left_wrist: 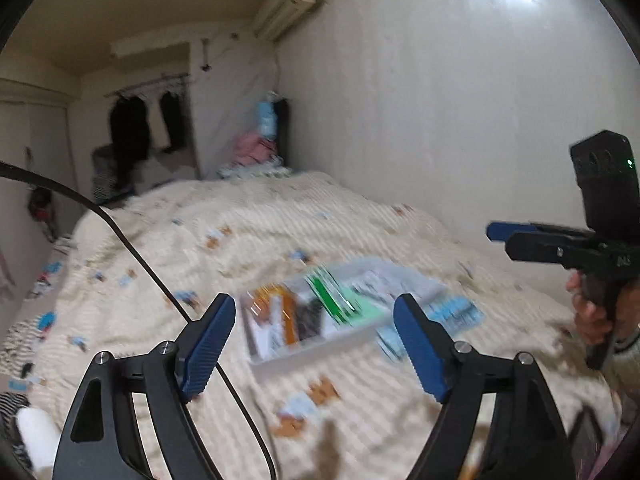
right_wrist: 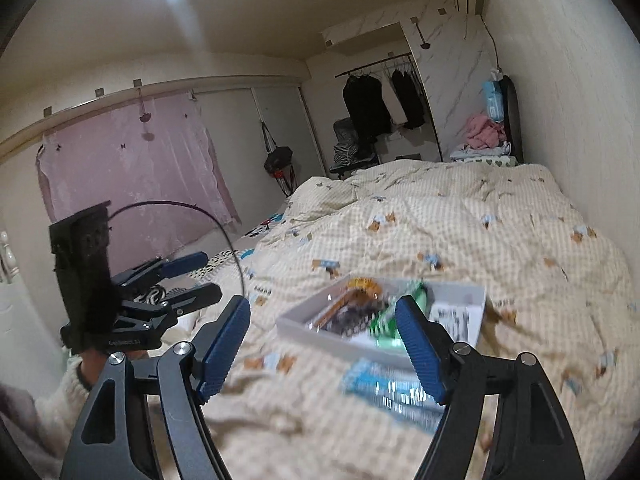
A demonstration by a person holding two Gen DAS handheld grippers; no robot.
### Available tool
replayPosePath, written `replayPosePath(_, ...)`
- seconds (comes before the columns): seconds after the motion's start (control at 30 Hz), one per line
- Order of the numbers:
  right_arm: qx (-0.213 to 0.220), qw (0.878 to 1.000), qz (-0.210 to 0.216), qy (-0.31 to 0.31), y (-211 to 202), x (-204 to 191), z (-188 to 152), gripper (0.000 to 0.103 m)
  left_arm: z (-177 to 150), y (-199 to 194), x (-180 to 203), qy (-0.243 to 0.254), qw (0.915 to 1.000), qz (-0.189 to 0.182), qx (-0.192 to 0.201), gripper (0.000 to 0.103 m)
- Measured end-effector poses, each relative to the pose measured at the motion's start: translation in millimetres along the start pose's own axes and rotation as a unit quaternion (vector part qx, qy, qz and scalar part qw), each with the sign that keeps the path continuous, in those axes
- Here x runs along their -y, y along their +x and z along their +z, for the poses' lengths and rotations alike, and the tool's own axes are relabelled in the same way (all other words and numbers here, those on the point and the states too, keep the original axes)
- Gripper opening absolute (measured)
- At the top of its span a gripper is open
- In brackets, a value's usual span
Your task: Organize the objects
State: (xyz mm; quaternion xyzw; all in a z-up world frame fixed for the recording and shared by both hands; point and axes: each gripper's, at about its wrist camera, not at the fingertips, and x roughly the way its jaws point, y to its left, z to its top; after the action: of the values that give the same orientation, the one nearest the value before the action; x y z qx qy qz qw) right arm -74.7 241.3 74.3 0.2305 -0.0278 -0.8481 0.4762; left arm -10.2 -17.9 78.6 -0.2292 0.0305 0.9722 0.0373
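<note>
While jaws gape, tray (left_wrist: 320, 356) beyond left gripper (left_wrist: 316, 346).

Both tongs are held raised and angled slightly downward, side by side. The left tongs (left_wrist: 316, 344) are spread wide with nothing between the blue pads (left_wrist: 210, 346). The right tongs (right_wrist: 322, 350) are likewise parted and empty. A hand (left_wrist: 596, 316) is wrapped around the right handle.

No text could be read with certainty. Small white lettering was seen on the body of the left gripper (right_wrist: 200, 280), too blurred to be made out; print on the packets in the white tray (right_wrist: 478, 294) was smeared.
</note>
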Motion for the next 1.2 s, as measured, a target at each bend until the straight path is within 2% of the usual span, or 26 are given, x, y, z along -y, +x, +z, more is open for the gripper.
replayPosePath(0.03, -0.006, 1.000, 0.000, -0.009, 1, -1, -5, 0.077, -6, 2, 2, 0.002, 0.9999, -0.008, -0.007, 0.084)
replayPosePath(0.07, -0.014, 1.000, -0.006, -0.019, 4, -3, -10, 0.085, -12, 4, 4, 0.004, 0.9998, -0.014, -0.015, 0.084)
replayPosePath(0.1, -0.022, 0.999, -0.012, -0.029, 6, -4, -17, 0.087, -18, 7, 5, 0.005, 0.9996, -0.019, -0.021, 0.084)
replayPosePath(0.27, -0.040, 0.999, -0.013, -0.029, 20, -2, -47, 0.088, -43, 24, 16, -0.001, 0.9984, -0.024, -0.052, 0.084)
replayPosePath(0.43, -0.042, 0.998, -0.031, -0.030, 28, -2, -65, 0.088, -65, 42, 24, -0.008, 0.9964, 0.006, -0.085, 0.084)
replayPosePath(0.5, -0.039, 0.998, -0.041, -0.033, 28, -2, -67, 0.088, -65, 41, 23, -0.009, 0.9966, 0.004, -0.081, 0.084)
replayPosePath(0.8, -0.039, 0.998, -0.039, -0.025, 28, 3, -68, 0.088, -67, 42, 21, -0.014, 0.9967, 0.003, -0.080, 0.084)
replayPosePath(0.87, -0.040, 0.998, -0.039, -0.024, 29, 3, -68, 0.097, -67, 43, 21, -0.015, 0.9965, 0.001, -0.082, 0.084)
replayPosePath(1.2, -0.035, 0.999, -0.037, -0.013, 28, 8, -68, 0.097, -67, 45, 20, -0.017, 0.9961, -0.001, -0.086, 0.085)
